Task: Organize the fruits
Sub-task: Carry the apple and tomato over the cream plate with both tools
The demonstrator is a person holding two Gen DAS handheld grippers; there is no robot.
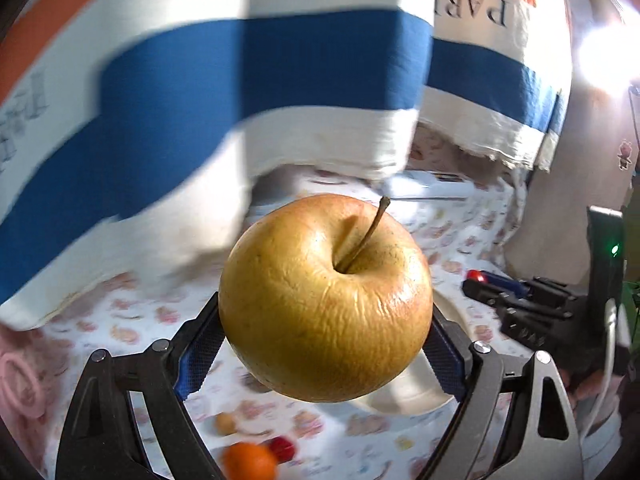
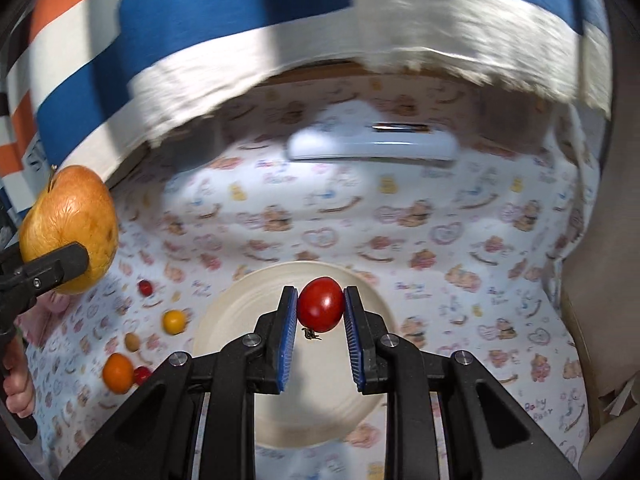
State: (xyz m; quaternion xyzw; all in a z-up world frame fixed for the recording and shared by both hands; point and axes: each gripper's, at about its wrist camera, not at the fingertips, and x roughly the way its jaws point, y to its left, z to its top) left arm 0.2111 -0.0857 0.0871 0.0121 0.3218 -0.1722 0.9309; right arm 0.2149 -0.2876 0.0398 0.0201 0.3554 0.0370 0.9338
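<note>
My left gripper (image 1: 326,320) is shut on a wrinkled yellow apple (image 1: 326,300) and holds it in the air; the apple also shows at the left of the right wrist view (image 2: 70,228). My right gripper (image 2: 320,308) is shut on a red tomato (image 2: 320,310) and holds it above a cream plate (image 2: 240,312). The plate shows under the apple in the left wrist view (image 1: 404,392). Loose on the cloth left of the plate lie an orange fruit (image 2: 118,372), a yellow fruit (image 2: 174,321), a small tan fruit (image 2: 132,342) and small red fruits (image 2: 145,287).
A printed baby cloth (image 2: 440,260) covers the table. A striped blue, white and orange towel (image 2: 240,40) hangs over the far side. A white flat object (image 2: 372,146) lies at the back. The right gripper's body (image 1: 520,308) shows at the right of the left wrist view.
</note>
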